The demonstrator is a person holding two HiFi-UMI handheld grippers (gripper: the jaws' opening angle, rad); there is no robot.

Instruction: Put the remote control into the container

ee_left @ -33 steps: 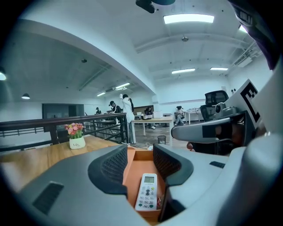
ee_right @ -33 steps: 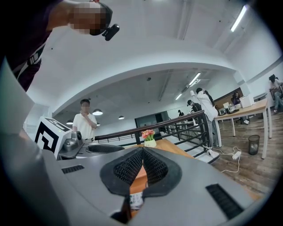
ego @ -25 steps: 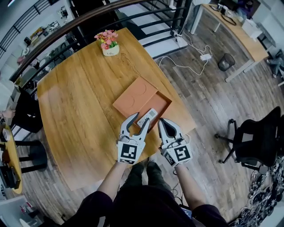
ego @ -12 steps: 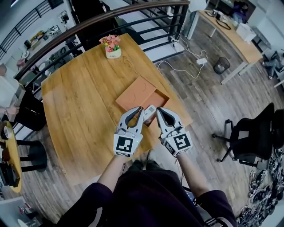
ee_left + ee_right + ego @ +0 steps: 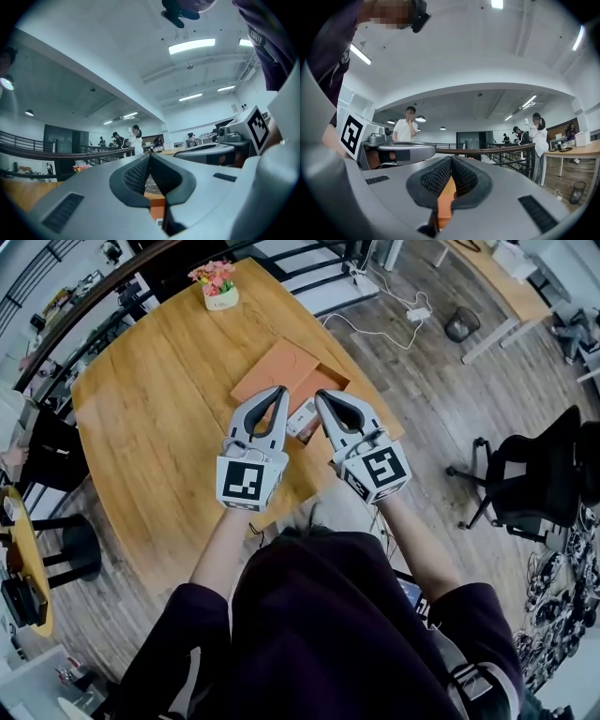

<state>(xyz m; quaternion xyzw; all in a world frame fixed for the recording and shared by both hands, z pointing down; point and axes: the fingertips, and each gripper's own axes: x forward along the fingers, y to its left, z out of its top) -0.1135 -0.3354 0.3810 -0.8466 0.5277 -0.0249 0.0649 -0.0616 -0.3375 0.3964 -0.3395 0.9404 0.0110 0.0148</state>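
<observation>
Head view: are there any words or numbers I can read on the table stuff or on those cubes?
No words or numbers can be read in any view.
Remote control: its button print is too small to read.
Flower pot: any print on it is too small and blurred to read.
Left marker cube and right marker cube: black and white square patterns only, no letters.

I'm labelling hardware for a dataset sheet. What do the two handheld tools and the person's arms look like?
The left tool and right tool are alike: light grey plastic shells, two curved jaws lined with black ribbed pads, and a white cube bearing black square markers at the rear. No cables show. The person wears a dark short-sleeved top.
</observation>
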